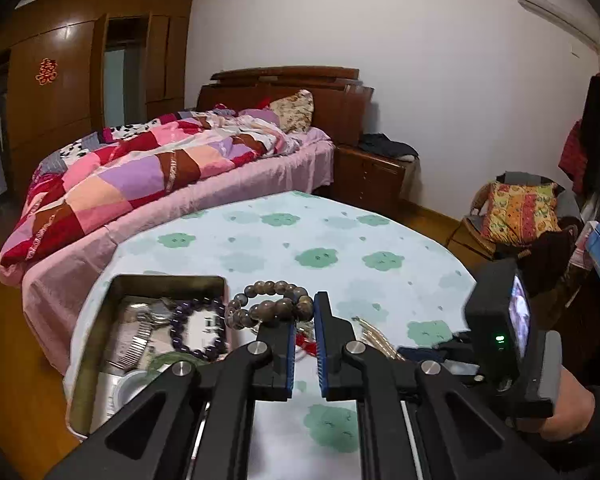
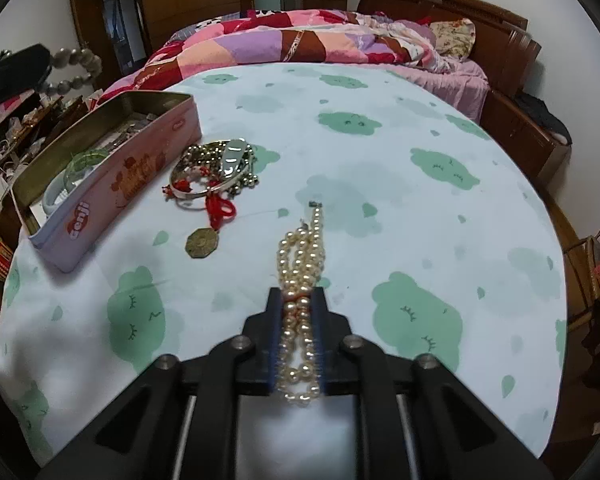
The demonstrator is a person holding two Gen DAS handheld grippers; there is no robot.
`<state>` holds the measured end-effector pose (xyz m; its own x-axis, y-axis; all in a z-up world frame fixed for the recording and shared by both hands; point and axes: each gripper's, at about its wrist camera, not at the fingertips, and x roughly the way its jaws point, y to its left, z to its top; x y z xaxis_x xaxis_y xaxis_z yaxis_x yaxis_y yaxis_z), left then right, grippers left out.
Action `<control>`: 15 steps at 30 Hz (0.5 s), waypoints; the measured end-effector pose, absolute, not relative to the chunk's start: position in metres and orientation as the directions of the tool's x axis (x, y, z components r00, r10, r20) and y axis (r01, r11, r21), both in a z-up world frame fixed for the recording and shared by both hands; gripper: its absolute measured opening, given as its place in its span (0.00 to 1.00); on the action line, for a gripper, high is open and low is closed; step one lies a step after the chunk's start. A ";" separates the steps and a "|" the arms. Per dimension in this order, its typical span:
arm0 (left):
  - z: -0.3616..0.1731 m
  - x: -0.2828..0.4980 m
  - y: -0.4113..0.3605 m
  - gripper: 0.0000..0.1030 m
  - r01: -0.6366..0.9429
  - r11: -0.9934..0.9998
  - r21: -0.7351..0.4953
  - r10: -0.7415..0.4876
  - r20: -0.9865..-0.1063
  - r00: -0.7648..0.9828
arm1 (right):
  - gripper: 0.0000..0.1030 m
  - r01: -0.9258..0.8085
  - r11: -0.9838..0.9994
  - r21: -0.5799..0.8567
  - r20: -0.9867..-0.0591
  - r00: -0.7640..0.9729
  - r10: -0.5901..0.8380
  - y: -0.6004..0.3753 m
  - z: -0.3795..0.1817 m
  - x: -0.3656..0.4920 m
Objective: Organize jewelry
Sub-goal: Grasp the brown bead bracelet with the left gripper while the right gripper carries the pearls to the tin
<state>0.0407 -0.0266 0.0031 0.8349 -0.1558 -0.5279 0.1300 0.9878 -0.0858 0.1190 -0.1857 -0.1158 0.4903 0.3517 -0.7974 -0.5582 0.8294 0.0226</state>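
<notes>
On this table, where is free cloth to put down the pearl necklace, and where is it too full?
Free: the tablecloth from the pearl necklace toward the bed, and its right side. Crowded: beside the pink tin, where the bangle pile and bronze pendant lie.

tin: near end behind tongs | pearl strand: tail blurred

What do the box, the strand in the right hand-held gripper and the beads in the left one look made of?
Box: likely printed tin, with a dull metallic inside. Pearl necklace: glossy cream beads, real or imitation unclear. Bead bracelet: mottled grey-brown, polished, perhaps stone or wood.
</notes>
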 end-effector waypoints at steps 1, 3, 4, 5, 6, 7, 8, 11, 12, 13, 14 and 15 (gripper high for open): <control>0.005 0.041 -0.023 0.07 0.123 0.989 -0.085 -0.150 -0.525 0.838 | 0.15 -0.562 0.826 0.036 -0.792 0.488 0.367 -0.188 -0.113 0.118; 0.010 0.040 -0.014 0.07 0.107 0.991 -0.082 -0.134 -0.515 0.847 | 0.14 -0.560 0.828 0.020 -0.777 0.512 0.365 -0.190 -0.106 0.114; 0.012 0.040 -0.011 0.07 0.100 0.992 -0.079 -0.127 -0.513 0.849 | 0.13 -0.560 0.828 0.026 -0.767 0.520 0.375 -0.192 -0.100 0.113; 0.014 0.040 -0.007 0.07 0.094 0.992 -0.079 -0.121 -0.511 0.851 | 0.08 -0.562 0.827 0.030 -0.759 0.526 0.385 -0.192 -0.094 0.111; 0.015 0.040 -0.004 0.07 0.090 0.993 -0.081 -0.119 -0.509 0.853 | 0.08 -0.563 0.826 0.029 -0.752 0.532 0.389 -0.191 -0.091 0.111; 0.017 0.040 0.001 0.07 0.084 0.993 -0.078 -0.112 -0.507 0.855 | 0.08 -0.566 0.824 0.026 -0.743 0.540 0.394 -0.190 -0.085 0.109; 0.019 0.040 0.004 0.07 0.078 0.994 -0.071 -0.103 -0.505 0.857 | 0.08 -0.572 0.820 0.022 -0.734 0.548 0.402 -0.189 -0.079 0.108; 0.022 0.041 0.015 0.07 0.062 0.996 -0.067 -0.087 -0.503 0.860 | 0.08 -0.592 0.806 0.004 -0.714 0.563 0.416 -0.182 -0.065 0.104; 0.023 0.041 0.019 0.07 0.055 0.997 -0.062 -0.079 -0.503 0.861 | 0.08 -0.597 0.802 -0.002 -0.710 0.565 0.419 -0.179 -0.061 0.104; 0.024 0.042 0.022 0.07 0.051 0.997 -0.059 -0.073 -0.502 0.862 | 0.08 -0.602 0.799 -0.006 -0.707 0.568 0.423 -0.177 -0.058 0.104; 0.025 0.042 0.026 0.07 0.048 0.997 -0.055 -0.069 -0.501 0.863 | 0.08 -0.606 0.796 -0.007 -0.703 0.569 0.427 -0.174 -0.056 0.105; 0.025 0.042 0.028 0.07 0.045 0.998 -0.052 -0.064 -0.501 0.863 | 0.08 -0.613 0.790 -0.010 -0.698 0.570 0.433 -0.171 -0.052 0.105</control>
<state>0.0422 0.0282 0.0254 0.8631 -0.0645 -0.5009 0.0446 0.9977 -0.0516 0.1048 -0.1710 -0.0518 0.5702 0.4334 -0.6979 -0.6128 0.7902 -0.0100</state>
